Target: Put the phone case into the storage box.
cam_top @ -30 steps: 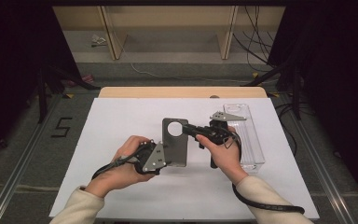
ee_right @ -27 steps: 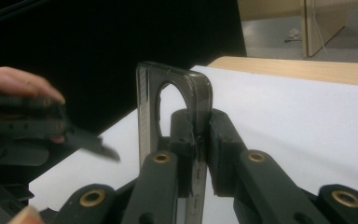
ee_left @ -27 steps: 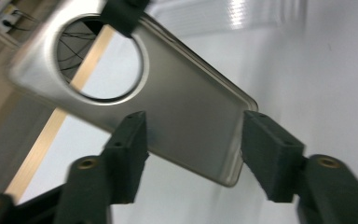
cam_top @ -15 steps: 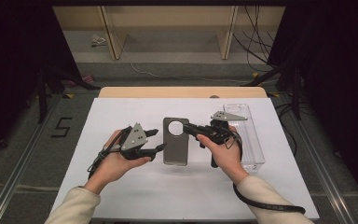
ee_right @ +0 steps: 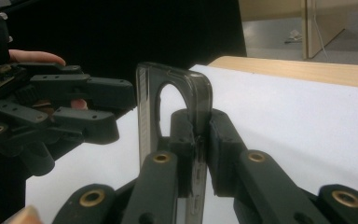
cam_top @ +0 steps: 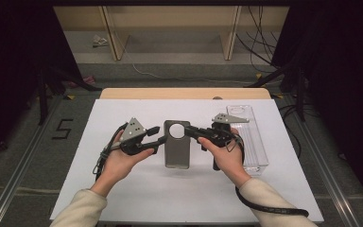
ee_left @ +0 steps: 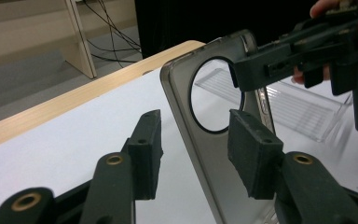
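Observation:
A smoky see-through phone case (cam_top: 176, 151) with a round camera hole is held over the white table cover. My right gripper (cam_top: 189, 131) is shut on its upper right edge, and in the right gripper view the pads (ee_right: 196, 130) pinch the case rim (ee_right: 198, 93). My left gripper (cam_top: 159, 134) reaches in from the left. In the left gripper view the case's side edge (ee_left: 177, 88) stands between the left gripper's jaws (ee_left: 196, 140), which have just been closing. A gap still shows beside the left pad (ee_left: 147, 140).
A clear plastic tray (cam_top: 253, 137) lies on the table just right of my right hand. The white cover (cam_top: 123, 198) ends at a wooden table edge (cam_top: 184, 93) at the back. Shelf legs and cables stand on the floor beyond.
My left gripper has swung out from beside the case's lower left and come up to its upper left edge, jaws narrower. The right gripper and the case have stayed put.

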Tool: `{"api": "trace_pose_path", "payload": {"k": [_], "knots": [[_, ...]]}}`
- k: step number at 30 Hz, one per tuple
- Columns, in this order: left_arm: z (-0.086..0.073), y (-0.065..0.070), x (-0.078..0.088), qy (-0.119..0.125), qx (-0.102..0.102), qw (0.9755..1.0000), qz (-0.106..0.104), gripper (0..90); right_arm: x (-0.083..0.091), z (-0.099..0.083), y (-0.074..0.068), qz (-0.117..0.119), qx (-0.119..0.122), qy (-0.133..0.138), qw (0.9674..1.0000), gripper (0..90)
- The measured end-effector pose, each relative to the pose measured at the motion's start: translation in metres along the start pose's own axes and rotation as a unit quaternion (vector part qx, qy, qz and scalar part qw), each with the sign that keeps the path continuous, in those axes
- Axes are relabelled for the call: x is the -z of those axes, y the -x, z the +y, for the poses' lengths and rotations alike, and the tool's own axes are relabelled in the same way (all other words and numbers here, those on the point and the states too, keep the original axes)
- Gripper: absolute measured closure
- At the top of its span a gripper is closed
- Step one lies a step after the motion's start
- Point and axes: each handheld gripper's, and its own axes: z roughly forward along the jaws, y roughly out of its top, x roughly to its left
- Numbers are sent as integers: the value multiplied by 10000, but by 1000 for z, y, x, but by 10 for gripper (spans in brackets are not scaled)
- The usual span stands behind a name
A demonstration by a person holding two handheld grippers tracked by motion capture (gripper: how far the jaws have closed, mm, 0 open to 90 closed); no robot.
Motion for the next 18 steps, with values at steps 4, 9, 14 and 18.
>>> {"api": "trace_pose_path", "payload": {"k": [4, 9, 14, 18], "knots": [[2, 2, -2, 3, 19, 10000, 24, 560, 0, 0, -1, 7, 6, -6, 10000, 822], [6, 1, -4, 54, 125, 9998, 113, 582, 0, 0, -2, 8, 33, -1, 10000, 821], [9, 1, -8, 59, 186, 9996, 184, 613, 0, 1, -3, 8, 42, -4, 10000, 821], [10, 0, -11, 70, 270, 9993, 268, 636, 0, 0, -3, 6, 51, -3, 10000, 821]]}}
